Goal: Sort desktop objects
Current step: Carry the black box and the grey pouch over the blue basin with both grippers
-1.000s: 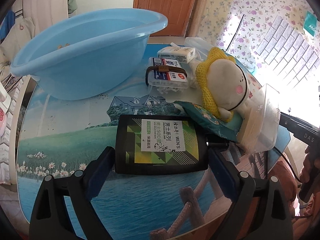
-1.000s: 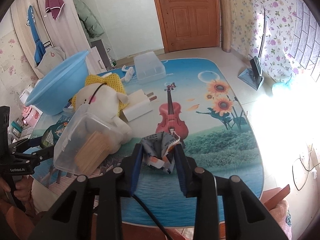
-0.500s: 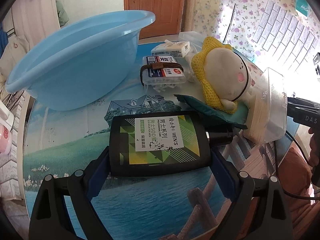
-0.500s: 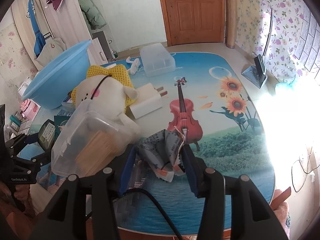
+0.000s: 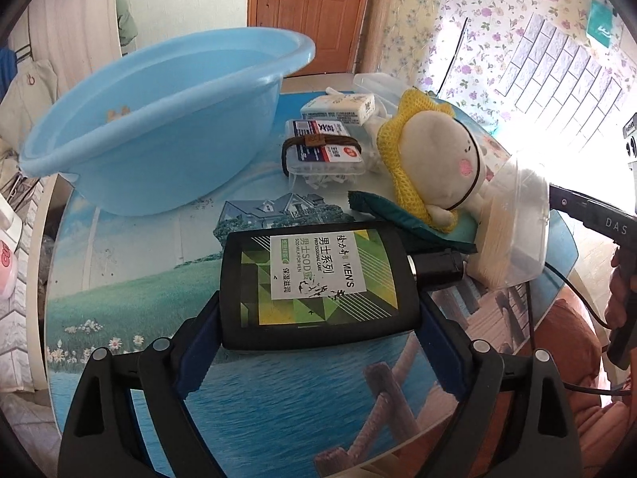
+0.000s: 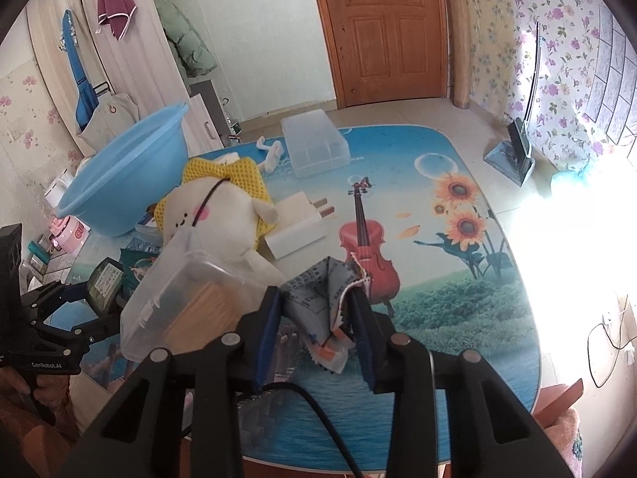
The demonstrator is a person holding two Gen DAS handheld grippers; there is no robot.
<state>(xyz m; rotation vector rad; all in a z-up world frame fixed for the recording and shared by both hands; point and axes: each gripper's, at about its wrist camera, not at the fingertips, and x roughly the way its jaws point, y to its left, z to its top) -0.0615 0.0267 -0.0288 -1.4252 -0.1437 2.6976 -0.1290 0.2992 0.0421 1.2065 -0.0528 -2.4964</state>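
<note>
The left gripper [image 5: 318, 318] stands wide, its blue pads against both short sides of a flat black bottle [image 5: 318, 283] with a green-and-white label, gripping it just above the table [image 5: 278, 398], whose glossy top carries a printed landscape. The bottle's black cap points toward a clear plastic box [image 5: 513, 235] packed with pale wooden sticks.

The right gripper [image 6: 318, 310] is closing its jaws on a crumpled grey printed cloth [image 6: 322, 298] with frayed orange edging; the pads press into its folds. The stick box [image 6: 179, 298] sits just beside it on the left, crowding that side.

Behind the bottle lies a dark green fabric pouch [image 5: 398, 215], with a soft cream plush toy [image 5: 442, 167] in a yellow knitted collar resting on it. Farther back are a clear case [image 5: 322, 151] of small white pieces bound by a brown band, then a white tissue pack [image 5: 342, 107]. A round, smooth, blue plastic basin [image 5: 159, 127] stands to the left, with a few small orange bits inside. A white plug adapter [image 6: 294, 223] and an empty-looking clear lidded box [image 6: 314, 147] lie at the far side.
</note>
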